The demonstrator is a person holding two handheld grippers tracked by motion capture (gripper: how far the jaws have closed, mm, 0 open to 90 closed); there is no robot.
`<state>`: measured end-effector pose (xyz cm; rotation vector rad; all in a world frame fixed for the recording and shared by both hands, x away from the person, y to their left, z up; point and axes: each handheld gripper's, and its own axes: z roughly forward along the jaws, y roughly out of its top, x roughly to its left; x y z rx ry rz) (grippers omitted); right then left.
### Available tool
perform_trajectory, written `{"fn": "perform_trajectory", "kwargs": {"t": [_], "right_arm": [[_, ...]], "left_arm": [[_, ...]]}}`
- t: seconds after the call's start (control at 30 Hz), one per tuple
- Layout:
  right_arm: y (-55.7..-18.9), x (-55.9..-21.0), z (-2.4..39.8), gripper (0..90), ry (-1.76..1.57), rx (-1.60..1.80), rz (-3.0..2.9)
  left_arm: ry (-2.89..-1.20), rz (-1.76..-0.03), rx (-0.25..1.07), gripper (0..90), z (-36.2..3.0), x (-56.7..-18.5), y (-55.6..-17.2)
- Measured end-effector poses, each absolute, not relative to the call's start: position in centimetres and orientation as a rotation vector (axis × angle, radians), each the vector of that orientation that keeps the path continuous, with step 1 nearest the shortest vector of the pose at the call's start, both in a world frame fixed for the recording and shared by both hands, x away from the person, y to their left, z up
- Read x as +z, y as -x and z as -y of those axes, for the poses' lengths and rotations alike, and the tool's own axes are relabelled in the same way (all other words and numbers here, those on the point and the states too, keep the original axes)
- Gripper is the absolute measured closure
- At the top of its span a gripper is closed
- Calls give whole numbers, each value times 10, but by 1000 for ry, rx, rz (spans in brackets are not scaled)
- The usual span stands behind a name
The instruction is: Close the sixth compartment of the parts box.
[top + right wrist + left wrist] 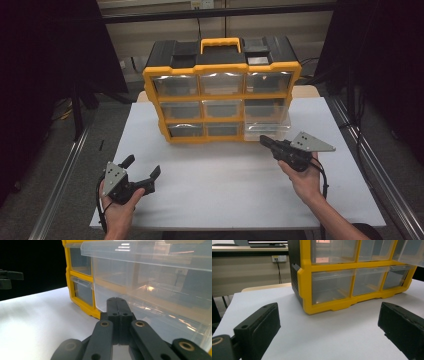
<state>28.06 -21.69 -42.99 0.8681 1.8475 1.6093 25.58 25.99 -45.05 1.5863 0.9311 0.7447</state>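
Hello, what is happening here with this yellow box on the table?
A person holds a pair of tongs in each hand at a white table. On it stands a yellow and black organizer with clear drawers. The bottom right drawer is pulled partly out. The right tongs are shut, with their tips right at the front of that drawer; whether they touch it is hard to tell. The left tongs are open and wait apart from the organizer, with nothing between them.
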Motion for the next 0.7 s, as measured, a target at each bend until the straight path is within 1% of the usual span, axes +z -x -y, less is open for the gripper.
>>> {"fn": "perform_trajectory", "kwargs": {"t": [0.27,0.37,0.7], "right_arm": [[-280,-426,216,900,-858,1603,-1832],[-280,-420,214,900,-842,1598,-1815],[-282,-418,214,900,-836,1589,-1792]], "left_arm": [[-1588,-912,737,41,-260,-450,-256],[-1585,-917,733,41,-259,-450,-256],[-1579,-932,736,41,-261,-449,-254]]}}
